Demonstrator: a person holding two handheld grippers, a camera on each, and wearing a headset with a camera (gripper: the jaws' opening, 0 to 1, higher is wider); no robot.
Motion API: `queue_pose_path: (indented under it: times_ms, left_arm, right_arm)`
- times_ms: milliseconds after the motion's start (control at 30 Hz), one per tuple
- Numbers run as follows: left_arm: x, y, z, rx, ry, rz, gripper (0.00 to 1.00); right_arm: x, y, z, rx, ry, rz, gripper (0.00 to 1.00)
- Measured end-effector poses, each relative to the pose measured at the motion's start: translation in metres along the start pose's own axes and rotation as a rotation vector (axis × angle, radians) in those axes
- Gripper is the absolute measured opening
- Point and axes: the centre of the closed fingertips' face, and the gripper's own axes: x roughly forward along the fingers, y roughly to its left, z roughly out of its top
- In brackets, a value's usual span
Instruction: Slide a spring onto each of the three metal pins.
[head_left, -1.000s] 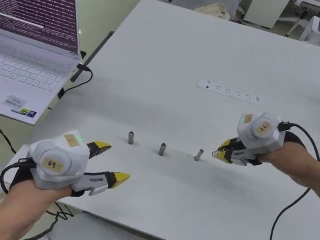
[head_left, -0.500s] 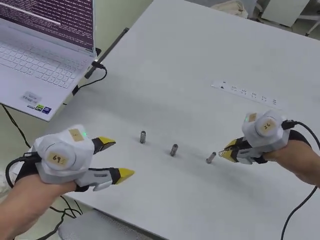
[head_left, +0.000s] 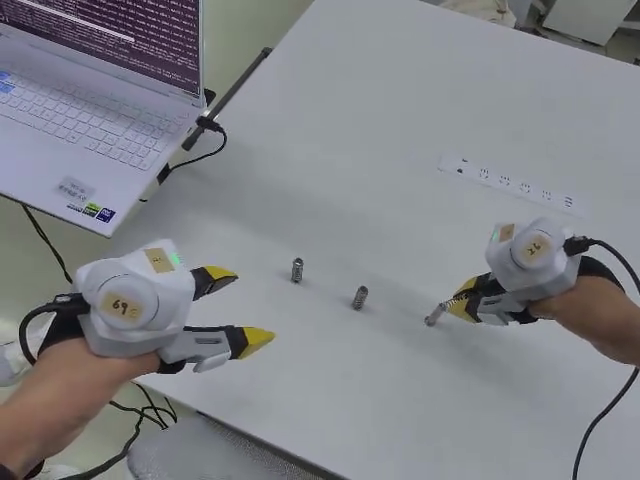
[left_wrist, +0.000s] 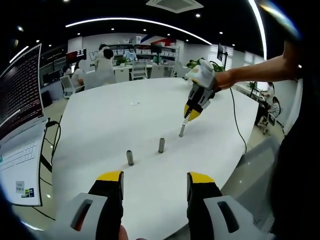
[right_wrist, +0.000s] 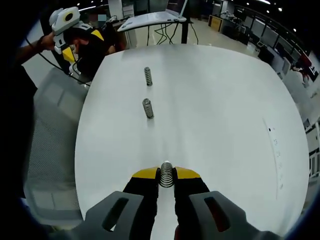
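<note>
Three short metal pins stand in a row on the white table (head_left: 380, 120). The left pin (head_left: 297, 270) and the middle pin (head_left: 360, 297) each carry a coiled spring, also seen as the near pin (left_wrist: 130, 157) and the second pin (left_wrist: 161, 145). The right pin (head_left: 433, 316) leans, and its top meets the tip of my right gripper (head_left: 460, 303). My right gripper (right_wrist: 166, 177) is shut on a spring (right_wrist: 166, 170) that points along the jaws; the two sprung pins (right_wrist: 147, 108) lie beyond. My left gripper (head_left: 245, 307) hovers open at the front left, nothing between its fingers (left_wrist: 112, 182).
An open laptop (head_left: 90, 110) sits at the left on a lower surface, with a black cable (head_left: 190, 150) running to it. A white power strip (head_left: 515, 185) lies on the table behind the right gripper. The table's front edge is close below both hands.
My right gripper has carried the spring leftward until it meets the right pin's top. The left gripper stays open and roughly in place. The camera has shifted.
</note>
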Motion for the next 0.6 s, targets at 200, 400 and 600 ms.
queue_pose_path:
  times_ms: [200, 400, 600]
  left_arm:
    - [-0.0017, 0.0028, -0.0009, -0.009, 0.003, 0.006, 0.45]
    - [-0.0039, 0.0064, -0.0025, -0.015, 0.006, 0.012, 0.44]
    - [-0.0043, 0.0077, -0.0039, -0.023, 0.009, 0.014, 0.44]
  right_arm:
    - [0.0047, 0.0009, 0.0025, 0.004, 0.006, 0.011, 0.09]
    - [0.0105, 0.0027, 0.0018, -0.013, 0.029, 0.021, 0.09]
    - [0.0108, 0.0028, 0.0056, -0.018, 0.031, 0.026, 0.09]
